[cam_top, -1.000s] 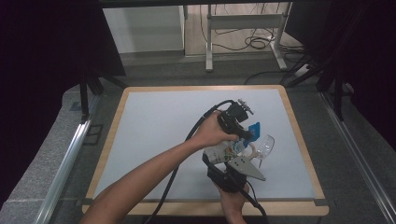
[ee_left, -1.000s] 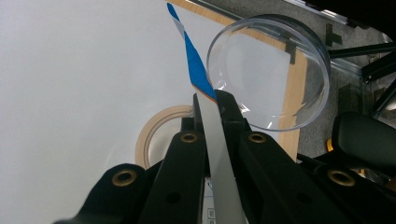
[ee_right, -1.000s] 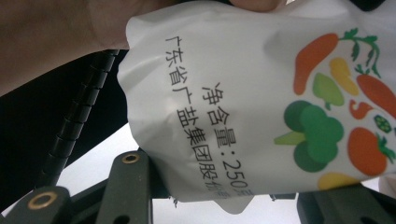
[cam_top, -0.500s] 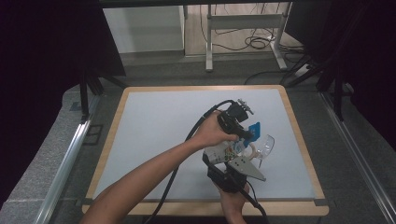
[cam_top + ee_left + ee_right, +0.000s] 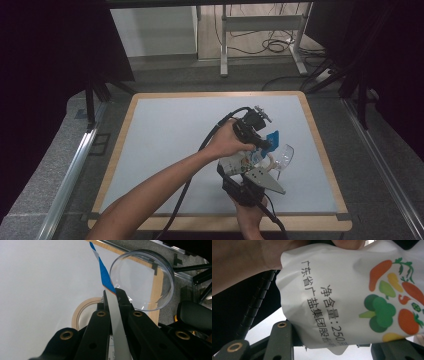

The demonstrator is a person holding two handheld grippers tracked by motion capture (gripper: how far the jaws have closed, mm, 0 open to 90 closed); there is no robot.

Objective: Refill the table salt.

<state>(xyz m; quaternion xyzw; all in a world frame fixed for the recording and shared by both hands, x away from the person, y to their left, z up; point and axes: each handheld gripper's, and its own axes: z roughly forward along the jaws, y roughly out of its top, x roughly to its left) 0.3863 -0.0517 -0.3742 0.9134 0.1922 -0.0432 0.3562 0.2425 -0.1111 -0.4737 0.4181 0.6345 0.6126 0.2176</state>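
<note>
A white salt bag point(image 5: 352, 297) with printed vegetables and black characters is held up between both grippers above the table. My right gripper point(image 5: 339, 343) is shut on the bag's lower body, one jaw on each side. My left gripper point(image 5: 113, 293) is shut on the bag's thin blue and white top edge point(image 5: 103, 275). In the high view the left gripper point(image 5: 266, 142) is above the right gripper point(image 5: 245, 167), with the bag point(image 5: 236, 161) between them. A hand presses against the bag's top in the right gripper view.
A clear round dish point(image 5: 146, 280) lies just past the bag, near the table's right side point(image 5: 286, 154). A beige tape roll point(image 5: 83, 312) lies under the grippers. The pale blue mat has a wooden rim point(image 5: 330, 165), and black cables trail toward the front edge.
</note>
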